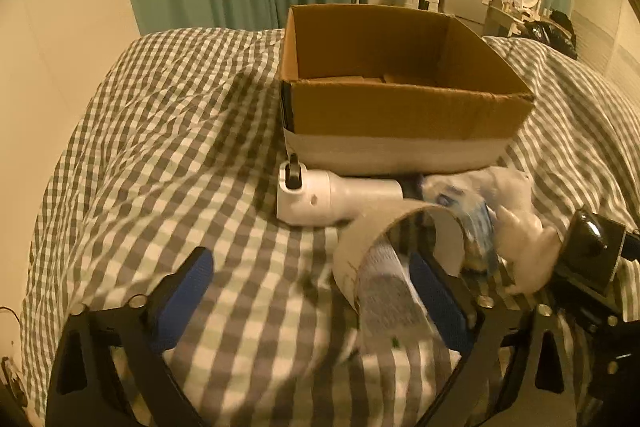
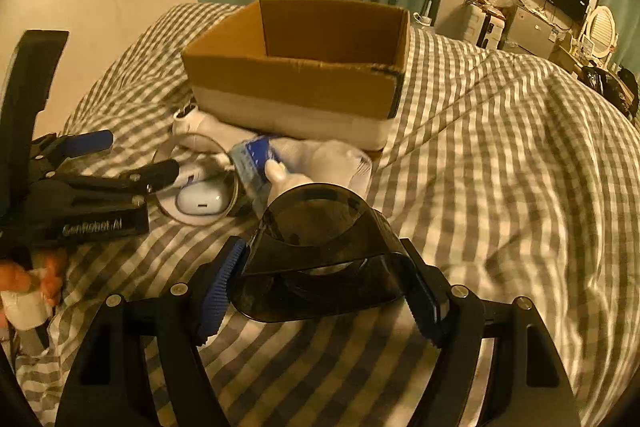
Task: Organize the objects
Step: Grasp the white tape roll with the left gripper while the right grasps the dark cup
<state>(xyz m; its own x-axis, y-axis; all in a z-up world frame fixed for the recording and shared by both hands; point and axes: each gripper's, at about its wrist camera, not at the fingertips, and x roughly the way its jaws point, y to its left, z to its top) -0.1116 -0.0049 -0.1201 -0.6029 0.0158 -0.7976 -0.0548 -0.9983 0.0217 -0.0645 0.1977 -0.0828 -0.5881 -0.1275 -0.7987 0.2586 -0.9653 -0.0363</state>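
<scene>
Right claw (image 2: 320,279) is clenched on a dark smoky translucent plastic holder (image 2: 320,251) above the checked bed (image 2: 500,167). Left claw (image 1: 312,291) is released, one finger inside a tape roll (image 1: 400,239). An open brown cardboard box (image 1: 400,99) stands beyond.

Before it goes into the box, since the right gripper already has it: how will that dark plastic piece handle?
The dark plastic piece looks like thin, smoky, see-through plastic, so probably light and fairly stiff. Its curved, glossy walls may slip between the right gripper's pads. Dropped into the cardboard box, it would likely rock on its rounded edge.
</scene>
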